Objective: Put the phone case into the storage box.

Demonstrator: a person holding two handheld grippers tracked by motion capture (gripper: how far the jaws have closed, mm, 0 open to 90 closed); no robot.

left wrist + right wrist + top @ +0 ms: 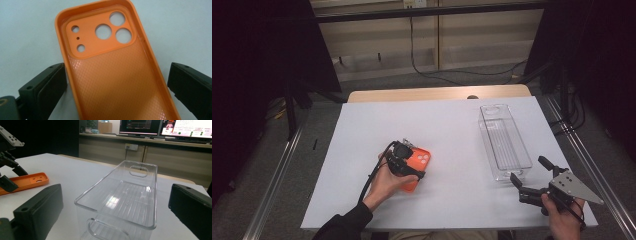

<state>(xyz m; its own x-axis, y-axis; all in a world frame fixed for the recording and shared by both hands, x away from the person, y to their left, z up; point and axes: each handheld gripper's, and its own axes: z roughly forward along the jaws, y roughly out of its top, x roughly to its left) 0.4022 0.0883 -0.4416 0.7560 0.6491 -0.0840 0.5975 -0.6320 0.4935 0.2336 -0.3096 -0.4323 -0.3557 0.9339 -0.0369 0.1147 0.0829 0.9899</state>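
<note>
An orange phone case lies on the white table sheet, inner side up, with several camera holes at its far end. My left gripper hovers right over it, open, with one jaw on each side of the case and not touching it. A clear plastic bin stands empty to the right, long side running away from me. My right gripper is open just before the bin's near end, jaws wider than the bin. The case and the left gripper appear far left in the right gripper view.
The white sheet covers most of the wooden table. Metal rails run along both sides of the table. Cables lie on the floor behind. Monitors stand on a bench at the back.
</note>
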